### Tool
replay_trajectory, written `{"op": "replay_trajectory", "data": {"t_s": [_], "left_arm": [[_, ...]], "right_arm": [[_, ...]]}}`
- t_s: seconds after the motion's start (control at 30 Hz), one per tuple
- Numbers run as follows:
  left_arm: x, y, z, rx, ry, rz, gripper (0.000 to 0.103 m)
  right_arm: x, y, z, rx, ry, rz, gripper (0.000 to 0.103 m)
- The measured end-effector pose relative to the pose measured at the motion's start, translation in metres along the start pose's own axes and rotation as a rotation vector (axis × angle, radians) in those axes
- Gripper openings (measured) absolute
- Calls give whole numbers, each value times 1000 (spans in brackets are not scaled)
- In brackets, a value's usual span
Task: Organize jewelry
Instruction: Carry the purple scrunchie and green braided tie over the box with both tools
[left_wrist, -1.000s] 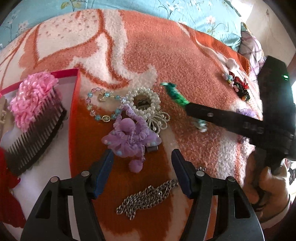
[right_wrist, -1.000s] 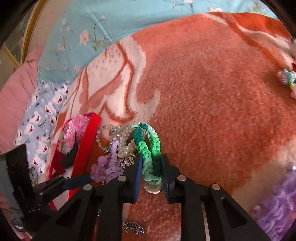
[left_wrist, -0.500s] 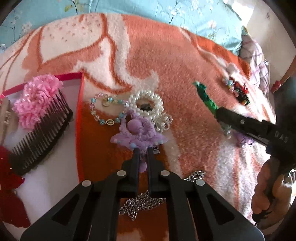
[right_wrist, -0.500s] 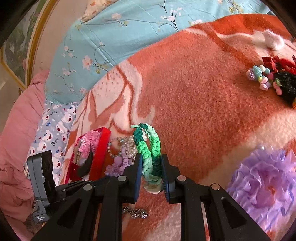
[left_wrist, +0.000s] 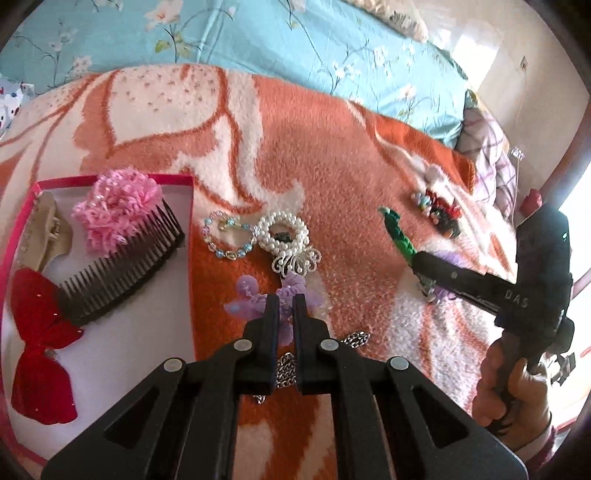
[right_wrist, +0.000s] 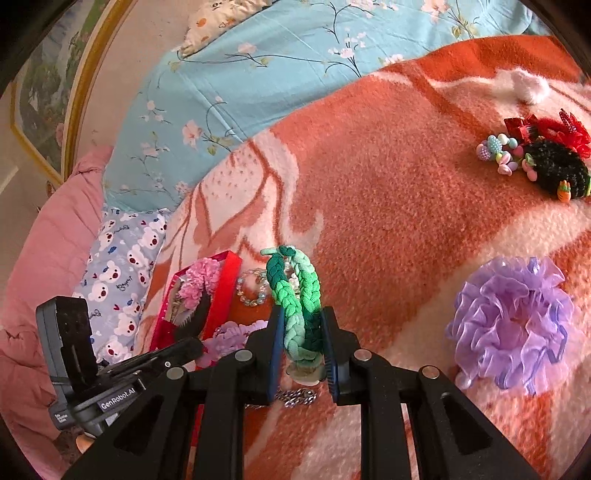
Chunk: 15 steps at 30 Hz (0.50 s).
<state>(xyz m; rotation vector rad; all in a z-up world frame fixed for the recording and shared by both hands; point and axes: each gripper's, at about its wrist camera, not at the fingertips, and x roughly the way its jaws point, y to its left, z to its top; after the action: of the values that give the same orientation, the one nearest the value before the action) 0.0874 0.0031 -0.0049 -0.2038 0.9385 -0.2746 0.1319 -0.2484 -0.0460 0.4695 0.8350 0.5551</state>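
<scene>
My left gripper (left_wrist: 285, 301) is shut on a lilac flower hair clip (left_wrist: 251, 302), just off the orange blanket and right of the red-rimmed box (left_wrist: 110, 180). The box holds a pink flower comb (left_wrist: 118, 210), a red bow (left_wrist: 37, 347) and a beige claw clip (left_wrist: 44, 236). My right gripper (right_wrist: 301, 317) is shut on a green braided band (right_wrist: 295, 295), held upright above the blanket. Beyond the flower clip lie a pearl bracelet (left_wrist: 282, 230) and a glass bead bracelet (left_wrist: 225, 236). A silver chain (left_wrist: 286, 367) lies under the left fingers.
A purple ruffled scrunchie (right_wrist: 509, 325) lies right of the right gripper. Farther back right are a black scrunchie with pastel charms (right_wrist: 554, 170) and a red bow (right_wrist: 546, 127). A blue floral sheet (right_wrist: 295, 55) borders the blanket behind. A hand (left_wrist: 517, 398) holds the right gripper.
The left jaws went from wide open around the lilac flower clip to shut on it, then rose with it away from the pearl bracelet. The right gripper drew back to the right with the green band.
</scene>
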Motion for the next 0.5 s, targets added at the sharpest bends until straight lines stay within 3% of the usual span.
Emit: {"op": "replay_trajectory", "data": {"t_s": [0.5], "left_arm": [[-71, 29, 1, -52, -135, 14, 5]], "right_arm": [[-3, 55, -10, -72, 6, 55, 19]]}}
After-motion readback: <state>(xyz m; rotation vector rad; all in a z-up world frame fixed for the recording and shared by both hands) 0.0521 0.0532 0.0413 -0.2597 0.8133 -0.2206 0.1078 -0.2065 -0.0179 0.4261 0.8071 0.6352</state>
